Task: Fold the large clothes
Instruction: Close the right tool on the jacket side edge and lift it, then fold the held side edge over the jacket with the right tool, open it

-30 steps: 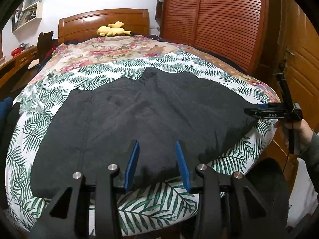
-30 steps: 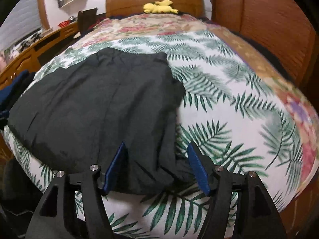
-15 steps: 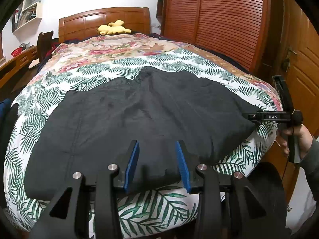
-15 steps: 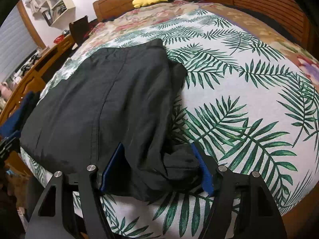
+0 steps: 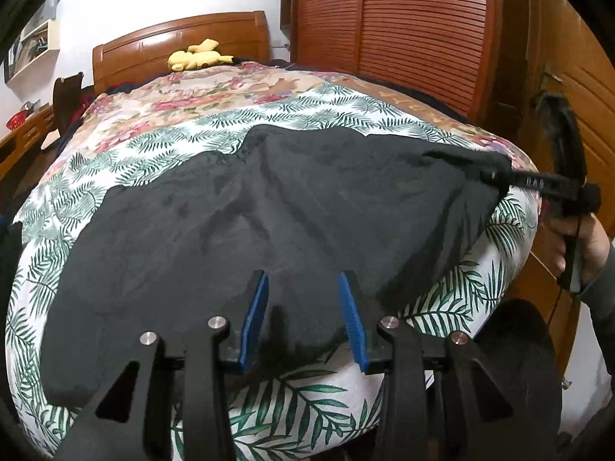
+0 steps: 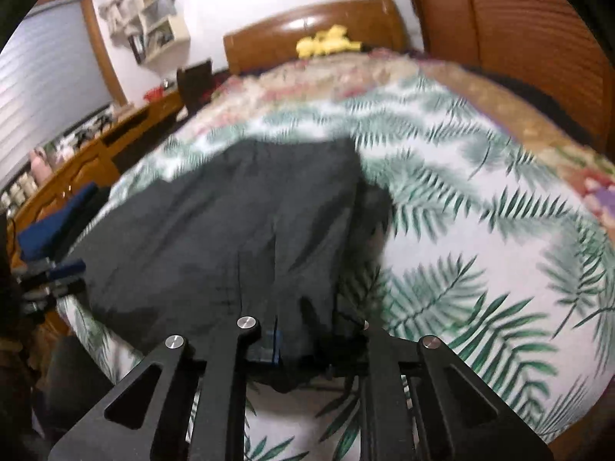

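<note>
The right gripper has just snapped closed on the near right corner of a large black, soft-looking garment. Its jaws, which stood wide around a bunched fold a moment ago, are now pressed together with dark cloth pinched between them. In the left wrist view that corner is lifted slightly off the bed and drawn into a taut ridge running toward the right gripper, where earlier it lay slack. A person's hand holds its handle at the far right edge.

The left gripper is partly spread, as it was a second ago. Its blue pads stand to either side of the garment's near hem without visibly pressing on it, so it grips nothing yet.

The garment lies spread across the foot of a bed covered by a white bedspread printed with green fern leaves. Its near edge hangs close to the mattress edge. Beyond it are a floral quilt, a yellow plush toy against a brown wooden headboard, and slatted wooden wardrobe doors to the right.

With one corner now secured, the fold looks ready to begin. The left gripper probably still needs to close on the hem before both can carry the edge over.
</note>
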A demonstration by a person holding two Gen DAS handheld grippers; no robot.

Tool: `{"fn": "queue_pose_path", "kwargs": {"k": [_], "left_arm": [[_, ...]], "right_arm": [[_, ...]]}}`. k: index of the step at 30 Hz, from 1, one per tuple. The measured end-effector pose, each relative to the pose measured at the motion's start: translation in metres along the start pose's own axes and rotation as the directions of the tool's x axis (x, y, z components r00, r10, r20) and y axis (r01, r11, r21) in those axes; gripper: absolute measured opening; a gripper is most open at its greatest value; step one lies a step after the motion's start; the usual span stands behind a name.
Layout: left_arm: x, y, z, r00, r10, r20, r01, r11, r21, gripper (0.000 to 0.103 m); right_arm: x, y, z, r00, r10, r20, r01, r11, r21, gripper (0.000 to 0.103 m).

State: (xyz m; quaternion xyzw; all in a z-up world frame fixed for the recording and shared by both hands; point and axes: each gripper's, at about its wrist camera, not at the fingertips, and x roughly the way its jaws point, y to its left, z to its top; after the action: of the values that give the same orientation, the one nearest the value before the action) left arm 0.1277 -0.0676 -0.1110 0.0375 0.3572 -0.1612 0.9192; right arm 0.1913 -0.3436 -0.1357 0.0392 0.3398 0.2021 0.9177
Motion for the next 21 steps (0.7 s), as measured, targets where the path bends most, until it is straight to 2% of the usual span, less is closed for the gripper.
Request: {"fn": "queue_pose_path", "kwargs": {"k": [4,7,9,12,15,17,21], "left_arm": [[-0.007,0.004,0.002,1.000,-0.003,0.008,0.003,1.000,0.005,0.037],[-0.013,0.010,0.002,1.000,-0.006,0.020,0.006,1.000,-0.007,0.037],[-0.016,0.014,0.000,1.000,-0.005,0.026,0.005,1.000,-0.015,0.037],[-0.017,0.018,-0.003,0.999,-0.011,0.032,0.012,1.000,-0.027,0.037],[-0.014,0.019,-0.006,0.999,-0.020,0.029,0.021,0.999,-0.033,0.037],[-0.010,0.018,-0.007,0.999,-0.029,0.023,0.030,0.999,-0.033,0.037],[-0.006,0.010,-0.007,0.998,-0.056,0.024,0.057,0.998,-0.025,0.037]], "right_arm": [[-0.017,-0.005,0.021,0.994,-0.045,0.096,0.044,0.999,0.015,0.010],[-0.020,-0.025,0.033,0.989,-0.088,0.121,0.080,0.994,0.070,0.010],[-0.014,-0.039,0.032,0.988,-0.127,0.089,0.119,0.989,0.090,0.010],[-0.002,-0.048,0.022,0.990,-0.142,0.008,0.140,0.986,0.093,0.010],[0.002,-0.053,0.008,0.988,-0.155,-0.019,0.156,0.983,0.098,0.012],[0.004,-0.060,0.004,0.989,-0.145,-0.028,0.148,0.980,0.131,0.018],[0.013,-0.067,0.000,0.983,-0.167,-0.077,0.178,0.971,0.161,0.038]]}}
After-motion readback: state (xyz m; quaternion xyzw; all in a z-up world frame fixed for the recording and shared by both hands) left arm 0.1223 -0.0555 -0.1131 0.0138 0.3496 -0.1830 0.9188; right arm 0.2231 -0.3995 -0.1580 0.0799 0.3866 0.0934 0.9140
